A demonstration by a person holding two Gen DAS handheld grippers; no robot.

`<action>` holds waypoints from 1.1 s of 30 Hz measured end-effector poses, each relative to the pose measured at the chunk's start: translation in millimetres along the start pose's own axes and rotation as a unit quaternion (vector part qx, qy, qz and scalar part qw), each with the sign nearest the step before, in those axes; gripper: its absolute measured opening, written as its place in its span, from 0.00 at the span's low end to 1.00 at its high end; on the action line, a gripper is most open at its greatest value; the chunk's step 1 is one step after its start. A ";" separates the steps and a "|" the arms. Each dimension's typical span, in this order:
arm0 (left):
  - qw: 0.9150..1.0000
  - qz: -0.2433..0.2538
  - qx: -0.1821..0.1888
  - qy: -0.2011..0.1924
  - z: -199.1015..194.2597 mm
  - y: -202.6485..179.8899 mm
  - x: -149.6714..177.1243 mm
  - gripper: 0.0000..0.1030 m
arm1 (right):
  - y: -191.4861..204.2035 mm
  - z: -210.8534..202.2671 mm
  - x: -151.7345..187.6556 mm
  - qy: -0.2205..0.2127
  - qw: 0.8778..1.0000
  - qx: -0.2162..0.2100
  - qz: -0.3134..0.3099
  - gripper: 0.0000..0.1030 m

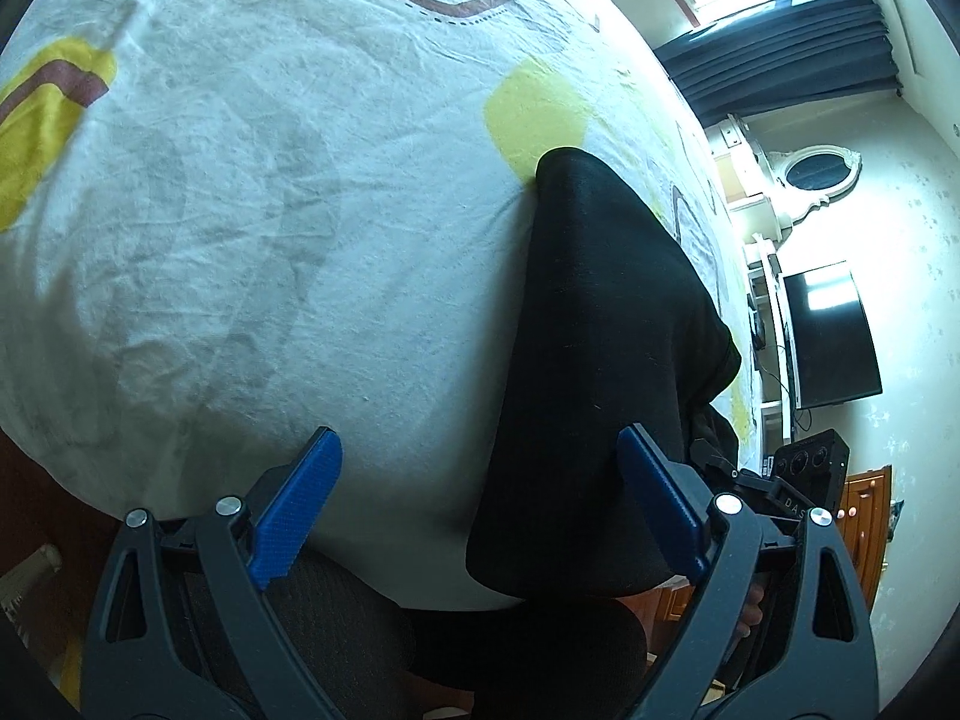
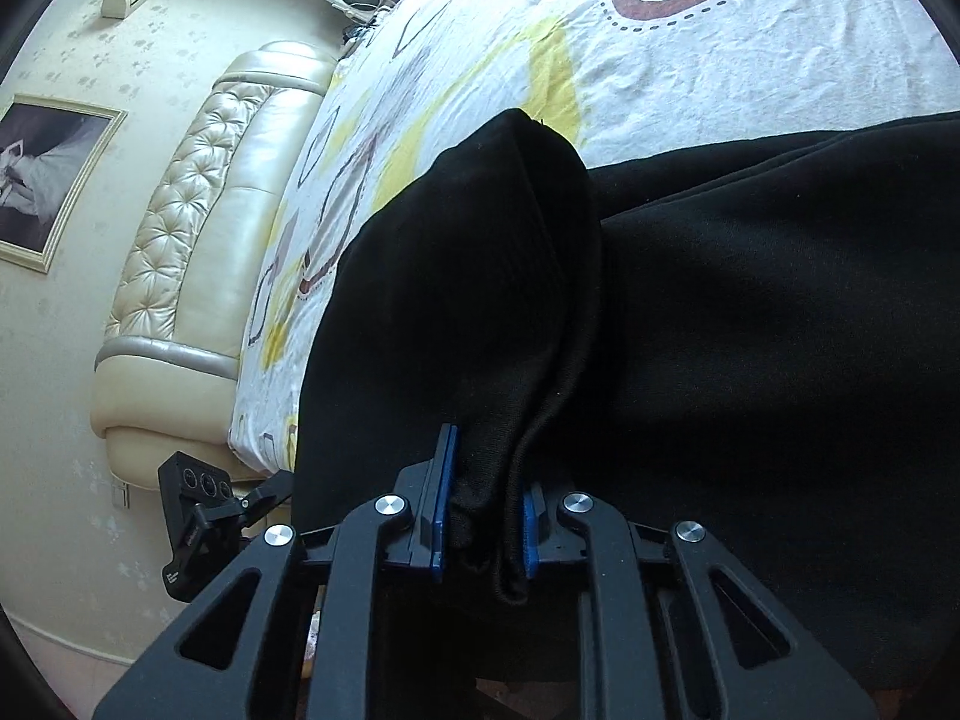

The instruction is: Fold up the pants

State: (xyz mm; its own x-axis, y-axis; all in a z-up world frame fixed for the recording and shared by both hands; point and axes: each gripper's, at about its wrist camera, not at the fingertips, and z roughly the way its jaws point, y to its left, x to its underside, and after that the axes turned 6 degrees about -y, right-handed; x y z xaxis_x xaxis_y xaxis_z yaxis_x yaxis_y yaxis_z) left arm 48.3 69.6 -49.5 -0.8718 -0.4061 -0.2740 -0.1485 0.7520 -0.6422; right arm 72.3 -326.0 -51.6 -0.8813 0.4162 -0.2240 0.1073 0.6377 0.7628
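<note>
Bedroom with blotched cream walls, dark curtains (image 1: 786,54) under a bright window, a black monitor (image 1: 831,336) against the wall and a tufted cream headboard (image 2: 198,228) at the end of the bed. White bed sheet (image 1: 270,210) with yellow patches and brown looping lines, wrinkled all over. Black pants (image 2: 750,330) spread along the near side of the bed, one end hanging past the edge toward the floor.

Right gripper (image 2: 483,531) clenched on a bunched fold of the black cloth, blue pads (image 2: 445,504) pressed in from both sides, the raised fabric peaking into a tent above the flatter layers to its right. Left gripper (image 1: 480,504) released and spread wide at the near bed edge, left pad (image 1: 297,510) over bare sheet, right pad (image 1: 657,504) over or against the black fabric; contact not clear from this angle.

Likely trouble ahead: only one pinch carrying the cloth, so any lift or carry-over probably skews the fold and leaves a twisted, uneven edge. Thick bunch between the right pads, possibly several layers, so a slip of the inner layer seems plausible. Overhanging end liable to drag the whole garment off the mattress. Left gripper closing where it stands could catch the sheet along with the pants and pull the bedding up into the fold.
</note>
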 end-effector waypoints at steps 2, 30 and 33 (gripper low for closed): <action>1.000 0.001 0.004 0.001 -0.4 -0.5 -0.5 0.90 | 7.2 -11.1 -0.8 -0.017 1.000 -0.012 -0.008 0.15; 0.989 0.127 0.063 0.034 22.0 -50.2 26.4 0.90 | -87.2 -137.3 -2.8 -0.116 0.990 0.071 0.038 0.13; 0.989 0.128 0.063 0.042 28.5 -50.1 29.2 0.90 | -96.4 -141.2 -0.6 -0.115 0.990 0.072 0.047 0.13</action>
State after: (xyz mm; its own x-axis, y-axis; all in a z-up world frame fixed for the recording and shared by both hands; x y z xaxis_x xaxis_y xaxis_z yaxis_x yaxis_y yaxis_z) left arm 43.6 5.3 -45.7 -0.9102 -0.1621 -0.3811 0.1364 0.7515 -0.6455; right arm -2.5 -479.3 -39.4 -0.7375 0.6044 -0.3014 0.2627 0.6679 0.6963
